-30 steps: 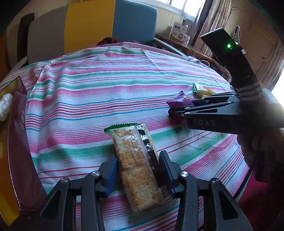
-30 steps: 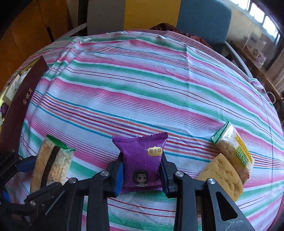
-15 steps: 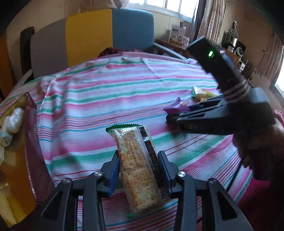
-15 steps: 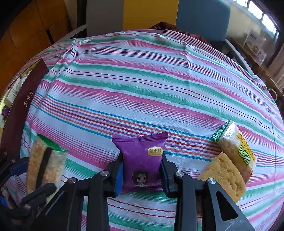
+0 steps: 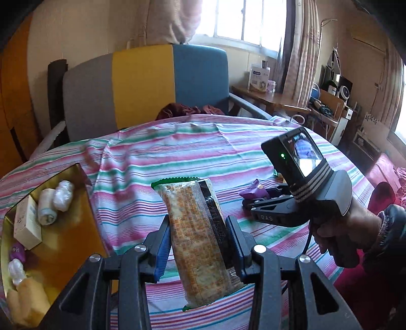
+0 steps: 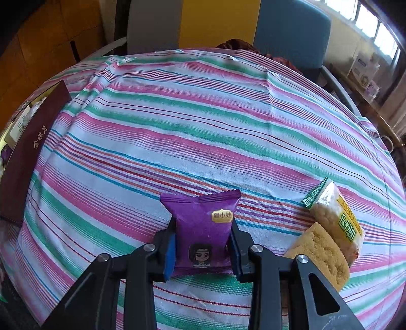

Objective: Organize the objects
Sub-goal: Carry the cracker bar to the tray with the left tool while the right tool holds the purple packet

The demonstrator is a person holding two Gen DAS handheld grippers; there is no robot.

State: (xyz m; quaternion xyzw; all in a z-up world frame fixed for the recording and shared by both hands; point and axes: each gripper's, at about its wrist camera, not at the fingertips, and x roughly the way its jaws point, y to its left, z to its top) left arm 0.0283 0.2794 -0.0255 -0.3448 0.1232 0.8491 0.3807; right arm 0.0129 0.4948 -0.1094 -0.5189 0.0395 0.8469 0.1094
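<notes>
The left gripper (image 5: 198,243) clamps a long cracker packet (image 5: 195,233) above the striped tablecloth (image 5: 177,152), with the gold-lined box (image 5: 63,236) at nine o'clock. The right gripper (image 6: 203,247) pinches a purple snack pouch (image 6: 201,228); two yellow snacks (image 6: 330,228) lie at three o'clock.

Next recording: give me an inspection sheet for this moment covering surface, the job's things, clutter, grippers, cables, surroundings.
Surface: striped tablecloth covers the table, creased at the far side.
Job's things: cracker pack; purple snack packet; green-edged snack pack and sponge-like cake side by side on the cloth; gold-lined box already holding small wrapped items.
Clutter: nothing seen.
Grippers: left gripper clamps the cracker pack, which is clear of the cloth; right gripper is closed on the purple snack packet, low at the cloth.
Cables: a dark cord hangs below the right gripper's handle.
Surroundings: grey, yellow and blue chair; window; crowded side desk.
</notes>
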